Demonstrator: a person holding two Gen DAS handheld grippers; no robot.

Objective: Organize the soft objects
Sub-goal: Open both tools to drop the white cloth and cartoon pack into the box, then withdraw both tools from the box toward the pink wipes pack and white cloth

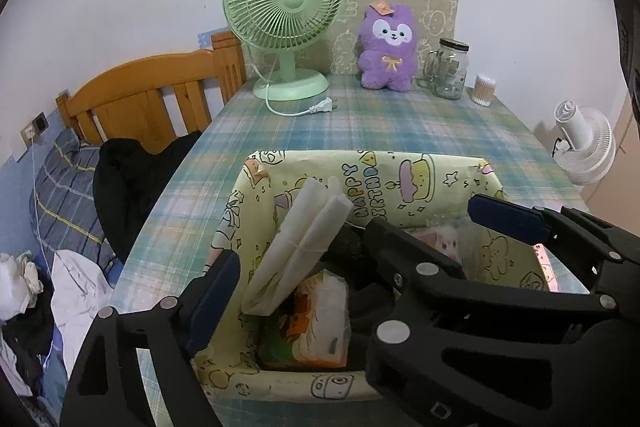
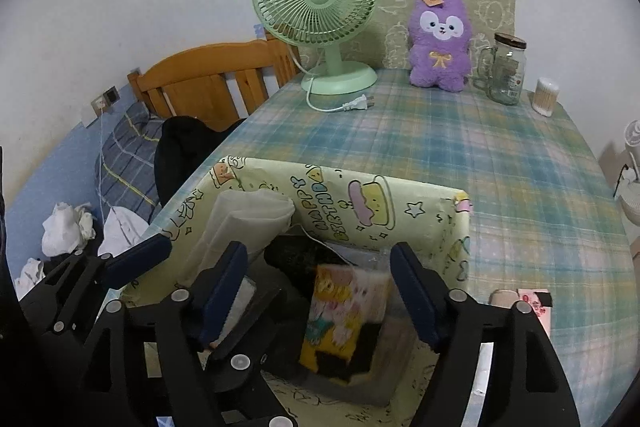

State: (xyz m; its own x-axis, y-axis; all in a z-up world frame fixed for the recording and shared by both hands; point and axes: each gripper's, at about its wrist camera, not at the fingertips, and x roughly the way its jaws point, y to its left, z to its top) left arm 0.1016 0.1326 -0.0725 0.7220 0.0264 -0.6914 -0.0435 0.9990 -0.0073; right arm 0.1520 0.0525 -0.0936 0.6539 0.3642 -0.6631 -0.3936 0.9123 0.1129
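Observation:
A yellow "Happy Birthday" box (image 1: 404, 183) (image 2: 360, 203) stands at the near edge of the plaid table. Inside are a white foam bundle (image 1: 296, 243) (image 2: 240, 223), a printed tissue pack (image 1: 308, 323), a colourful cloth (image 2: 344, 311) and a dark item (image 2: 296, 255). My left gripper (image 1: 352, 263) is open over the box, its fingers straddling the contents. My right gripper (image 2: 320, 291) is open above the box interior, empty. A purple plush (image 1: 386, 47) (image 2: 438, 43) sits upright at the table's back.
A green fan (image 1: 284, 15) (image 2: 320, 15) with loose plug (image 1: 324, 105) stands at the back, beside a glass jar (image 1: 450, 67) (image 2: 506, 69) and a cotton-swab tub (image 1: 484, 89). A bed with clothes (image 1: 72, 227) lies left. A white fan (image 1: 584, 147) stands right.

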